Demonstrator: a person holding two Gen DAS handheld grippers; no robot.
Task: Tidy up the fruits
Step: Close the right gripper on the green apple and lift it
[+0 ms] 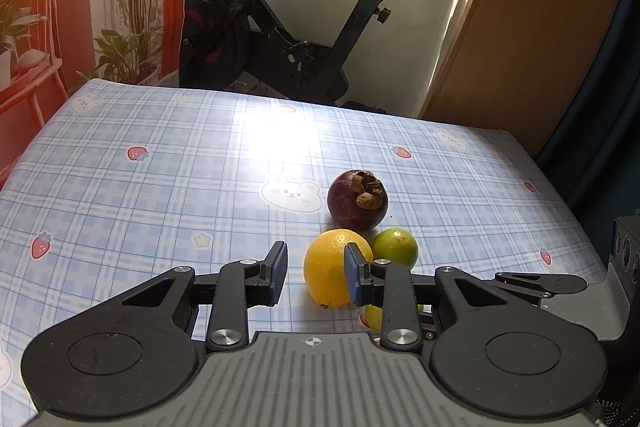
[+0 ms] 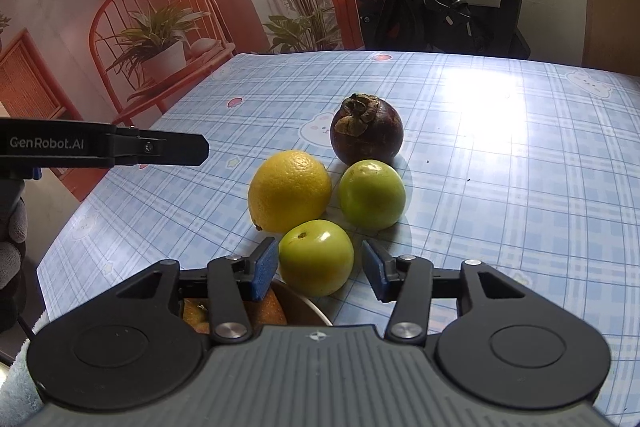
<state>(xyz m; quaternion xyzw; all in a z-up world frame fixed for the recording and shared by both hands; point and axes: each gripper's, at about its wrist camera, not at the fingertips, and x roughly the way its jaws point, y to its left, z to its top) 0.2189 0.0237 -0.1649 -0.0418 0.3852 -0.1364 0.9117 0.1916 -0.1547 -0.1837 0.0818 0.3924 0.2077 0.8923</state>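
Note:
A yellow lemon [image 1: 326, 269] [image 2: 289, 191], a dark purple mangosteen [image 1: 357, 200] [image 2: 366, 131] and two green fruits lie close together on the blue plaid tablecloth [image 1: 160, 195]. My left gripper [image 1: 316, 273] is open, its right finger in front of the lemon, holding nothing. One green fruit [image 1: 396, 247] [image 2: 372, 194] lies behind that finger. My right gripper [image 2: 318, 269] is open, with the nearer green fruit [image 2: 316, 257] between its fingers; contact is unclear. The left gripper's finger [image 2: 160, 147] shows at the left of the right wrist view.
A metal bowl [image 2: 304, 307] with orange-coloured fruit sits under my right gripper. An exercise bike [image 1: 280, 27] stands beyond the table's far edge. A wooden panel [image 1: 532, 27] is at the back right. The right gripper's body [image 1: 624, 251] shows at the right edge.

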